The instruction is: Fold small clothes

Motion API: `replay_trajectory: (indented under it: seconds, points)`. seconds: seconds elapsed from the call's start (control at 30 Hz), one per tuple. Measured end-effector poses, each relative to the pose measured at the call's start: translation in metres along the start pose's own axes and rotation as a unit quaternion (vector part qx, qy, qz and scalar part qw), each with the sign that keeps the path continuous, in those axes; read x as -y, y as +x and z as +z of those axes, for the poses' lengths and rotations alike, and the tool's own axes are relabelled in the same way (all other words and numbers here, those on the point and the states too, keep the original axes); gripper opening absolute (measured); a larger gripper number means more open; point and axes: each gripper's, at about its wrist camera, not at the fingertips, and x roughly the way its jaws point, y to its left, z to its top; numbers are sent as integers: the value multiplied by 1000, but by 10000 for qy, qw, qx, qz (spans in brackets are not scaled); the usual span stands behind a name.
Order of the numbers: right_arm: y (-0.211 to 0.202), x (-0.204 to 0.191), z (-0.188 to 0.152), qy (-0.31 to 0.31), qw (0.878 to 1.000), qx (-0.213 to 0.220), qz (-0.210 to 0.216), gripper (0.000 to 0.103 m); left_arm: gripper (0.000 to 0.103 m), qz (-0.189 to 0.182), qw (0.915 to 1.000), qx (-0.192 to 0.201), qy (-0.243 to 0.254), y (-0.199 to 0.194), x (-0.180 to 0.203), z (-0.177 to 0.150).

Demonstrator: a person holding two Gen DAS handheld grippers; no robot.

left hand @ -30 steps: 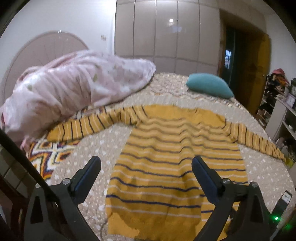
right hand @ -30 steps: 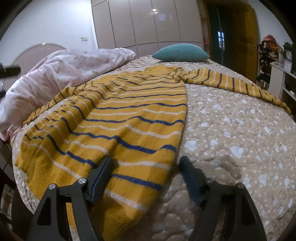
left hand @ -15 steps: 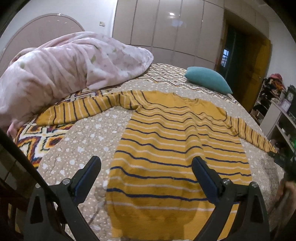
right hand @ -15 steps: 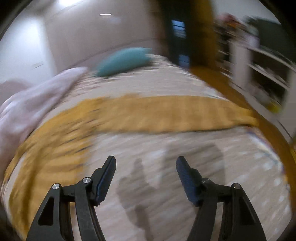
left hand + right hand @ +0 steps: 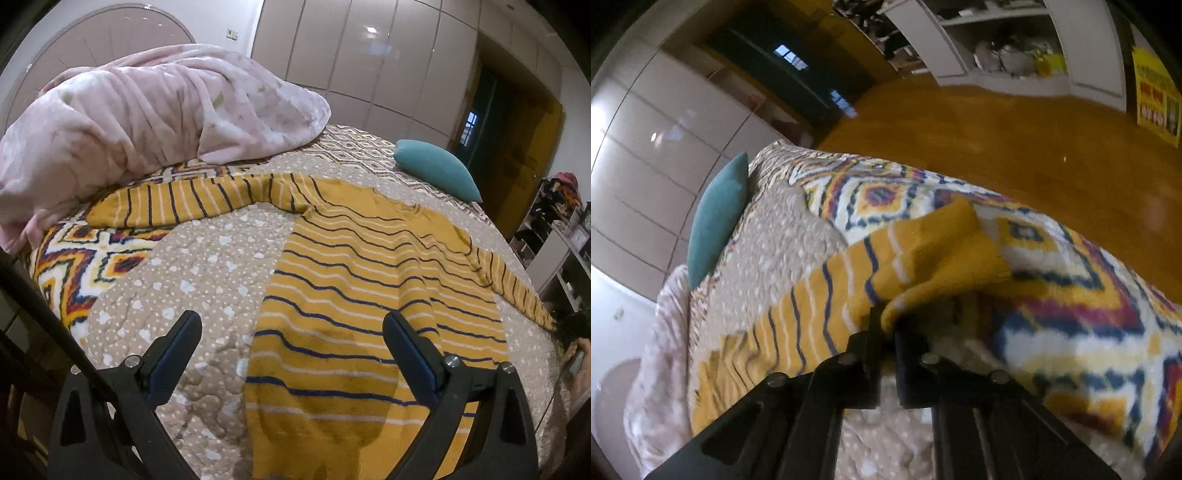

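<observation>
Since a second ago the right gripper (image 5: 888, 325) has swung away from the sweater's hem, out to the far end of the right sleeve (image 5: 923, 254), and its jaws have closed on the cuff there. The left gripper (image 5: 291, 354) has only risen a little and tipped down; its jaws stand wide open, holding nothing, above the bed (image 5: 207, 266) near the sweater's lower left edge.

The sweater (image 5: 362, 295), yellow with dark and white stripes, lies flat on the bed with its body toward the camera and both sleeves spread out to the sides. The left sleeve (image 5: 177, 203) reaches toward the pink duvet (image 5: 147, 114) and ends just beside it. A teal pillow (image 5: 436, 170) sits beyond the collar, well apart from the work.

This looks like the first fold, the right sleeve about to be brought in over the body. The next move calls for lifting the cuff just clear of the quilt and carrying it across toward the chest without dragging the body askew; the open left gripper could pin the body or go for the other cuff.

The only containers in view are the white shelves (image 5: 1015, 44) across the floor, cluttered with things too blurred to name.
</observation>
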Motion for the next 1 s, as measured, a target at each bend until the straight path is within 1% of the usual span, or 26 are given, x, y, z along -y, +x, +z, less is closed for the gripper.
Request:
replay_trajectory:
  seconds: [0.03,0.1,0.17,0.23,0.33,0.37,0.43,0.5,0.57,0.6,0.67,0.7,0.73,0.83,0.87,0.9,0.93,1.0]
  points:
    - [-4,-2,9,0,10000,71,6,6,98,24,10000,51,11,-2,-2,1]
    - [-24,-9,27,-141,9992,352,-92,6,98,98,9998,172,30,-5,-6,2]
    - [-38,-24,42,-303,9978,546,-219,6,98,111,9997,205,8,-5,-11,2]
    - [-49,-50,49,-573,9959,628,-299,6,98,77,9998,191,-69,-4,-17,0]
    - [-59,-97,42,-1134,9902,724,-378,6,98,8,9997,111,-207,0,-25,-4]
    - [-61,-113,35,-1316,9882,707,-346,6,98,-22,9997,87,-234,1,-27,-6]
    - [-57,-151,16,-1672,9843,553,-130,6,98,-76,9997,85,-237,1,-31,-9]
    - [-49,-194,-12,-2085,9773,363,102,6,98,-76,9997,168,-182,-2,-34,-11]
    - [-38,-237,-49,-2548,9663,136,348,6,98,-31,9996,279,-106,-7,-38,-13]
    - [-30,-264,-75,-2831,9578,-25,499,6,98,-13,9995,316,-82,-8,-41,-14]
    - [-18,-305,-117,-3225,9430,-291,764,6,98,7,9993,375,-48,-10,-47,-16]
    - [-11,-328,-146,-3457,9326,-466,927,6,98,8,9992,392,-48,-11,-52,-17]
    - [-5,-345,-166,-3619,9249,-580,1016,6,98,5,9992,395,-61,-11,-56,-17]
    - [16,-396,-243,-4194,8950,-942,1188,6,98,-14,9991,388,-154,-11,-71,-20]
    - [22,-406,-263,-4336,8870,-1026,1212,6,98,-7,9990,378,-225,-11,-79,-21]
    - [30,-418,-291,-4522,8756,-1151,1246,6,98,0,9989,365,-294,-10,-85,-22]
    - [37,-427,-312,-4655,8672,-1242,1257,6,98,7,9987,358,-351,-10,-90,-22]
    - [52,-440,-358,-4989,8482,-1353,1156,6,98,37,9982,338,-490,-9,-102,-24]
